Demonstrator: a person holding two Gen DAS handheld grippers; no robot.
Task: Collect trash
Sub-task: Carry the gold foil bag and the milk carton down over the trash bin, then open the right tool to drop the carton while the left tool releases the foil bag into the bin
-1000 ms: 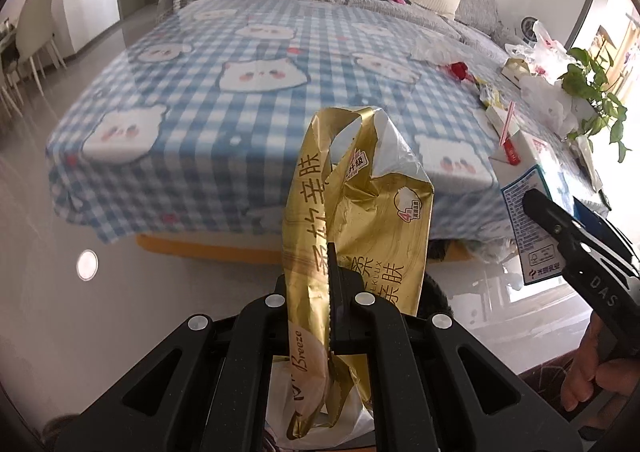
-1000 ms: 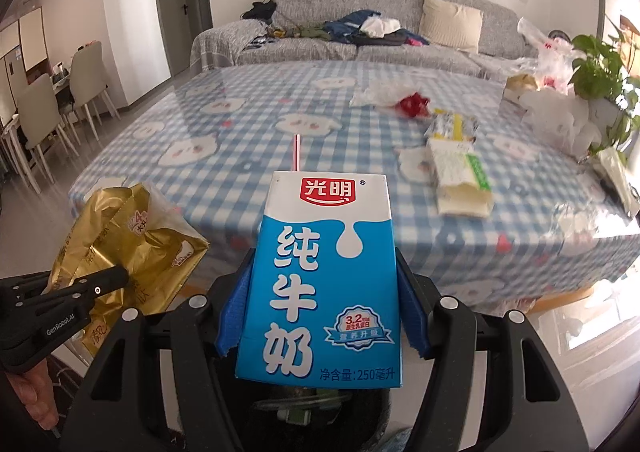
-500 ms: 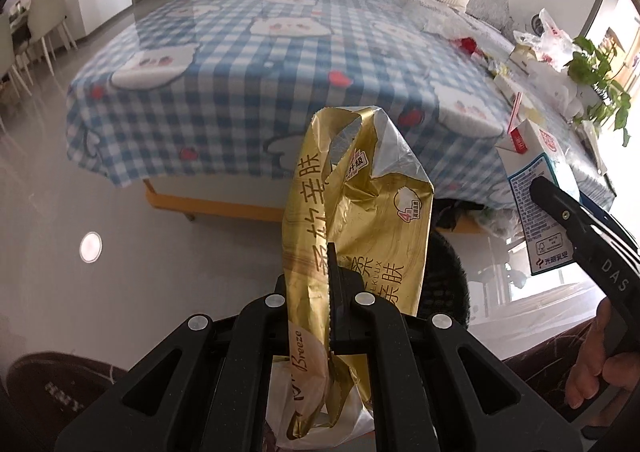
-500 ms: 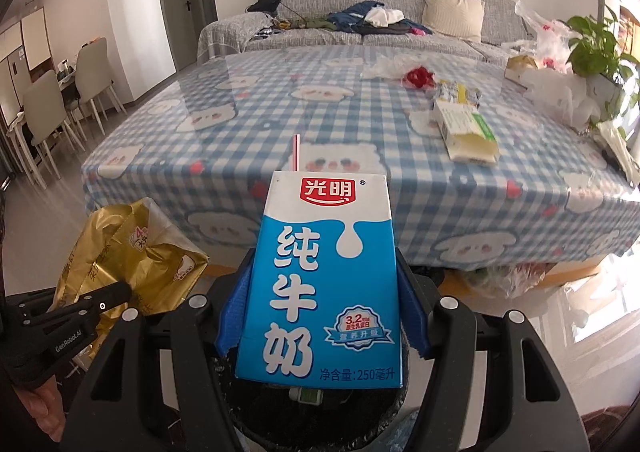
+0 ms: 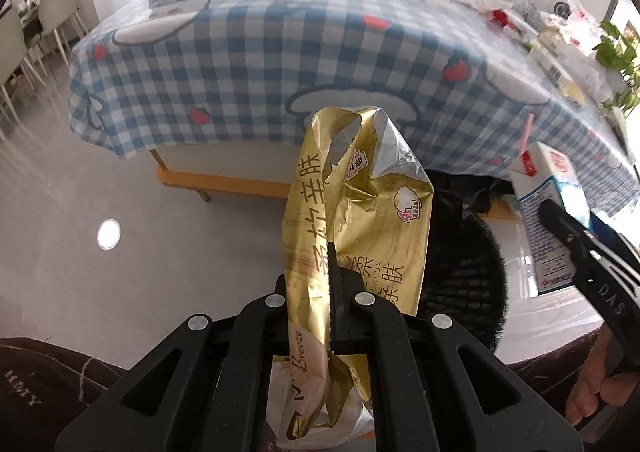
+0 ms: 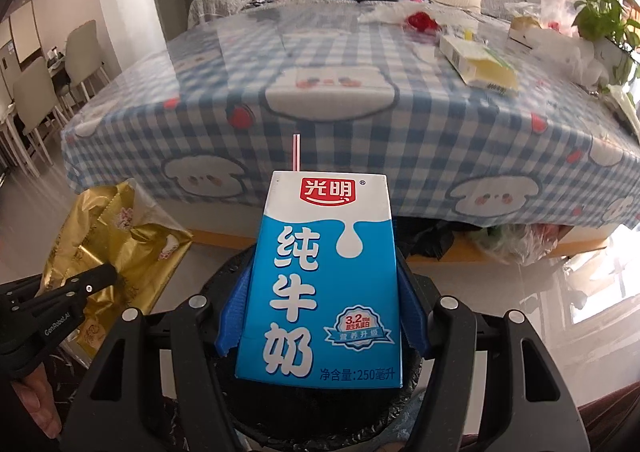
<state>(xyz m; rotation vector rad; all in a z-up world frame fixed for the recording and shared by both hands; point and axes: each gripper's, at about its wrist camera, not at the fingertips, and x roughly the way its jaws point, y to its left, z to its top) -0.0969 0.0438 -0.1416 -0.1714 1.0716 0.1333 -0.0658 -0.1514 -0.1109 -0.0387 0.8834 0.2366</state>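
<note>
Two pieces of trash are in hand; the right gripper (image 6: pixel 326 316) is clamped on an upright blue milk carton (image 6: pixel 322 276), its long axis along the fingers, while the left gripper (image 5: pixel 334 312) pinches a crumpled gold wrapper (image 5: pixel 356 236) standing up from its closed jaws. Directly beneath the carton lies the black-lined bin (image 6: pixel 320 408), so the right side seems nearer to a drop; from the left gripper the bin (image 5: pixel 460 272) sits ahead and rightward, calling for a short shift across.

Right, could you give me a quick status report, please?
Left gripper shut on gold wrapper. Right gripper shut on milk carton, above black bin. Nothing in the way.
</note>
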